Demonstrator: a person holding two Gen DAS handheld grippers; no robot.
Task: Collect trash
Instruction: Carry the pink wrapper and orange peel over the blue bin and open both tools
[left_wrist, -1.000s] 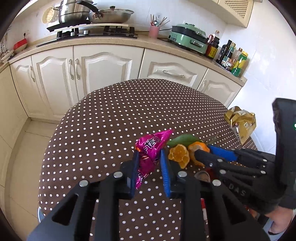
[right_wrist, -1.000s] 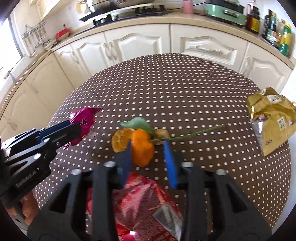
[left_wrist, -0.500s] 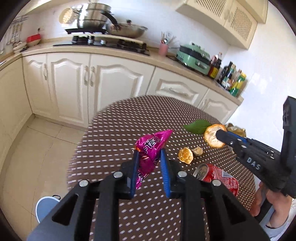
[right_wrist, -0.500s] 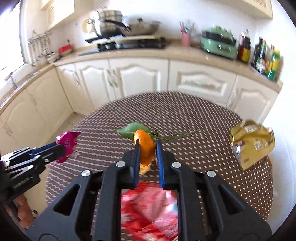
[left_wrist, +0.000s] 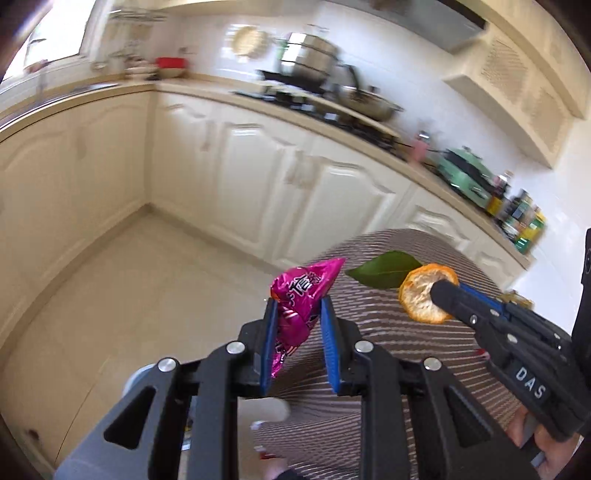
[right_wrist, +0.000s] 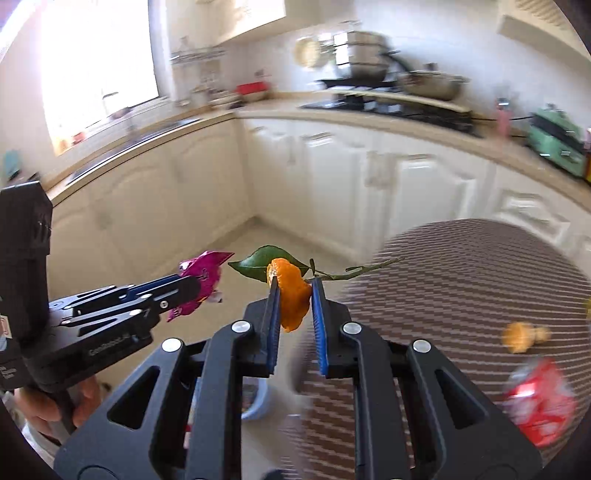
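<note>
The left gripper (left_wrist: 297, 325) is clamped on a pink wrapper (left_wrist: 301, 299) held in the air off the table (right_wrist: 461, 280) edge, while the right gripper (right_wrist: 293, 299) pinches an orange peel (right_wrist: 291, 295) (green leaf (right_wrist: 258, 264) and stem attached) just beside it, above the floor.

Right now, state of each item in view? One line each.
Left gripper: shut on pink wrapper.
Pink wrapper: crumpled, held off the table.
Right gripper: shut on orange peel.
Orange peel: held in the air, leafy stem attached.
Peel scraps: lying on the table.
Red bag: crumpled, on the table.
</note>
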